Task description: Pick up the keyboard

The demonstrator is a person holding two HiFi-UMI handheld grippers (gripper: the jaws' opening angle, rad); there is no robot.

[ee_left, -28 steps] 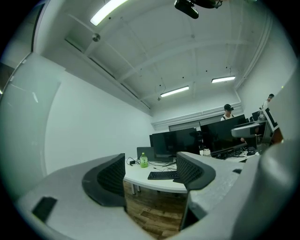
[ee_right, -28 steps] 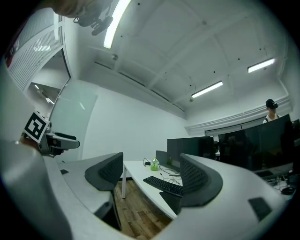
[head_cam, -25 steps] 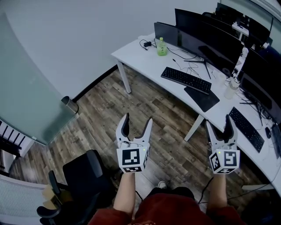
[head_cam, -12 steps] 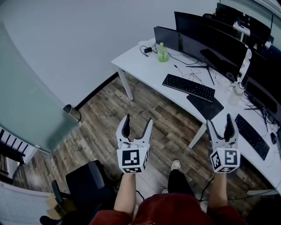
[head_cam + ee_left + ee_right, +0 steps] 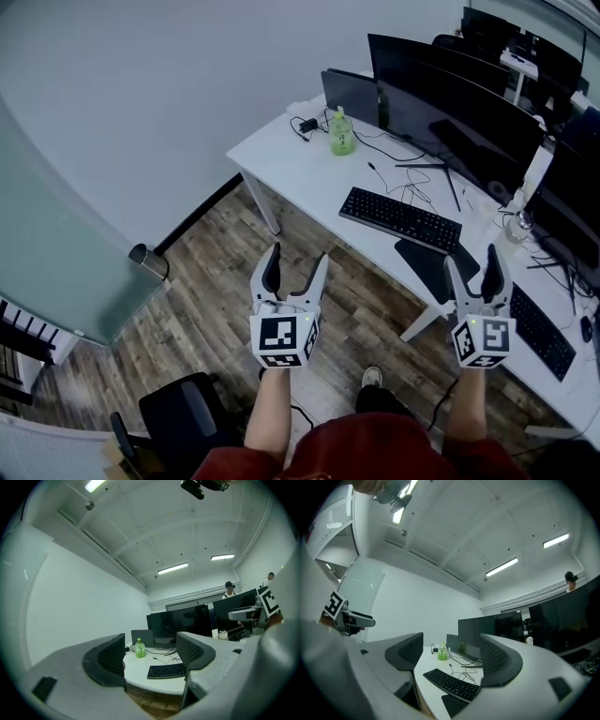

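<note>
Right tool [image 5: 472, 261] before keyboard [image 5: 400, 220], cables [image 5: 405, 190] beyond

Black keyboard [image 5: 400, 219] on white desk [image 5: 281, 150], green bottle [image 5: 341, 134]

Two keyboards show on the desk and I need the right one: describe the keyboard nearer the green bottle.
On the long white desk, look in front of the big dark monitor. The keyboard lies there, black, with a black mat by its right end; the other keyboard lies farther right, beyond that mat.

Black keyboard [image 5: 400, 219], white desk [image 5: 291, 141]
</note>
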